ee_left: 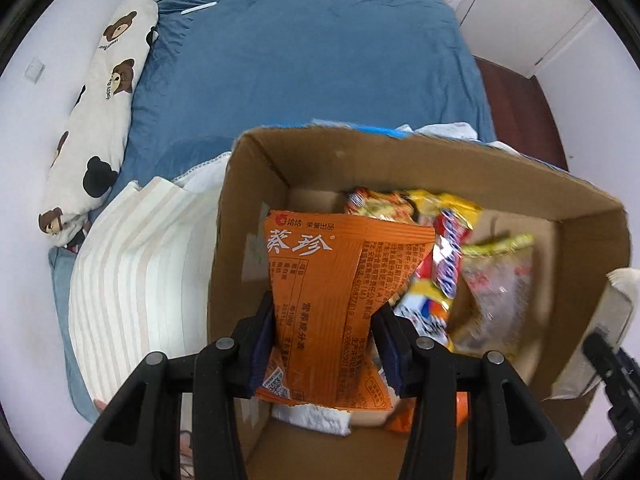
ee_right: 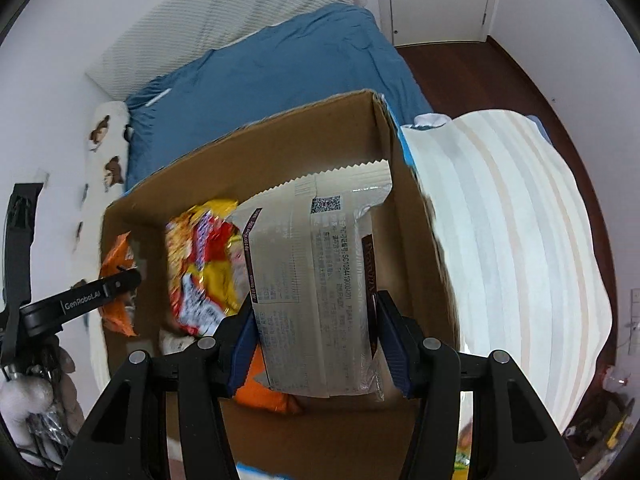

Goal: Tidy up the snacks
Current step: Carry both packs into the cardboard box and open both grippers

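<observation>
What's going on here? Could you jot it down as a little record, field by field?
Setting: cardboard box on a blue bed
Left claw: shut on orange snack packet, held over the box
Right claw: shut on silver snack packet, held over the box
Inside box: yellow and red packets, a clear bag
Beside box: striped pillow

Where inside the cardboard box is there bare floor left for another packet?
Bare floor shows in the box at the far-left corner, behind the orange packet, and along the near wall. The middle is crowded with yellow packets.
</observation>
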### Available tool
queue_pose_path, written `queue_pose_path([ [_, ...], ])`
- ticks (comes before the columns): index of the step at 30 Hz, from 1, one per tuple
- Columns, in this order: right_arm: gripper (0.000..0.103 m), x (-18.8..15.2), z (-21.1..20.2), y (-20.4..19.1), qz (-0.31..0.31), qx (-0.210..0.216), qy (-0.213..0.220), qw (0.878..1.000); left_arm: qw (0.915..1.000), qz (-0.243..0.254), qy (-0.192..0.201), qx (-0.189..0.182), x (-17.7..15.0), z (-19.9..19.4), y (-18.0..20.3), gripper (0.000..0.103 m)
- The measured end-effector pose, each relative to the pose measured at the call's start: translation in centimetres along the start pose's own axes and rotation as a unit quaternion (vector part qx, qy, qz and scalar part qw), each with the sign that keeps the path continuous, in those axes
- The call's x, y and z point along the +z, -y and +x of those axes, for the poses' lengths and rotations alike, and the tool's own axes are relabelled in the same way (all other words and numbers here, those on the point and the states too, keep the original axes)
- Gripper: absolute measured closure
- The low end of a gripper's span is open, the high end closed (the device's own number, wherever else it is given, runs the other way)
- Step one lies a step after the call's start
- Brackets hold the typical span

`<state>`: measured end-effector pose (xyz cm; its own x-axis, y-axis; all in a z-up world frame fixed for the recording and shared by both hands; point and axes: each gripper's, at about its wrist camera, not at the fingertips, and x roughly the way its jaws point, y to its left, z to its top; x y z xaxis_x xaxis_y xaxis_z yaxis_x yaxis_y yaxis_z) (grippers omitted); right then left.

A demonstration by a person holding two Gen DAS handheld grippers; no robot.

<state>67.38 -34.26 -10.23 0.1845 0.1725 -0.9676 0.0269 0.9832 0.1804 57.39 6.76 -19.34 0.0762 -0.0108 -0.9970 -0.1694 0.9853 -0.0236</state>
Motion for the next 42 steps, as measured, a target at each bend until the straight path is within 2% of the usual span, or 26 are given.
queue_pose_path([
  [3, 0.042, 1.6, 1.5, -0.6, -0.009, -0.025, -0.013, 1.0, 0.9998, -0.009, -0.02, 0.001, 1.0, 1.5, -0.5, 0.059],
  [4, 0.037, 2.0, 2.2, -0.8, -0.008, -0.029, -0.024, 0.999, 0.9995, -0.014, -0.026, -0.005, 1.3, 1.9, -0.7, 0.059],
  [5, 0.019, 2.0, 2.5, -1.0, -0.008, -0.031, -0.03, 0.999, 0.9993, -0.016, -0.031, -0.014, 1.6, 2.3, -0.9, 0.051],
  [6, 0.013, 2.2, 2.9, -1.1, -0.011, -0.038, -0.034, 0.999, 0.9993, -0.014, -0.033, -0.013, 1.9, 2.5, -0.9, 0.035],
  [7, 0.012, 2.3, 3.2, -1.2, -0.013, -0.038, -0.039, 0.998, 0.9992, -0.016, -0.03, -0.018, 2.0, 2.4, -1.1, 0.034],
  [8, 0.012, 2.2, 3.5, -1.3, -0.013, -0.036, -0.045, 0.998, 0.999, -0.022, -0.028, -0.026, 2.0, 2.4, -1.2, 0.027],
  [9, 0.012, 2.1, 3.6, -1.5, -0.016, -0.04, -0.048, 0.998, 0.9989, -0.025, -0.027, -0.03, 1.9, 2.4, -1.2, 0.026],
  [10, 0.01, 2.1, 3.8, -1.5, -0.021, -0.044, -0.048, 0.998, 0.999, -0.024, -0.025, -0.029, 1.9, 2.4, -1.1, 0.026],
  [12, 0.008, 2.1, 4.0, -1.6, -0.026, -0.043, -0.048, 0.998, 0.9995, -0.013, -0.018, -0.021, 1.7, 2.0, -0.6, 0.015],
  [13, 0.008, 1.8, 3.9, -1.7, -0.025, -0.039, -0.048, 0.998, 0.9995, -0.012, -0.016, -0.025, 1.4, 1.8, -0.4, 0.013],
  [17, 0.008, 0.8, 3.4, -2.1, -0.028, -0.027, -0.048, 0.998, 0.9993, -0.01, -0.012, -0.036, 0.1, 1.2, 0.0, 0.013],
  [21, 0.008, -0.5, 2.2, -2.3, -0.032, -0.011, -0.042, 0.999, 0.9986, -0.006, 0.009, -0.051, -1.7, -0.3, 0.6, 0.013],
  [28, 0.008, -3.6, -1.0, -2.7, -0.047, 0.006, -0.01, 0.999, 0.9945, 0.018, 0.089, -0.051, -6.3, -5.5, 1.9, 0.013],
  [31, 0.008, -5.3, -3.0, -2.8, -0.061, 0.0, 0.014, 0.998, 0.9909, 0.03, 0.123, -0.045, -8.3, -7.5, 2.0, 0.013],
  [35, 0.008, -7.6, -5.8, -2.9, -0.068, 0.012, 0.039, 0.997, 0.984, 0.04, 0.17, -0.035, -11.3, -10.2, 2.0, 0.013],
  [42, 0.008, -11.5, -10.3, -3.0, -0.083, 0.018, 0.082, 0.993, 0.978, 0.031, 0.2, -0.049, -16.3, -13.0, 0.8, 0.013],
])
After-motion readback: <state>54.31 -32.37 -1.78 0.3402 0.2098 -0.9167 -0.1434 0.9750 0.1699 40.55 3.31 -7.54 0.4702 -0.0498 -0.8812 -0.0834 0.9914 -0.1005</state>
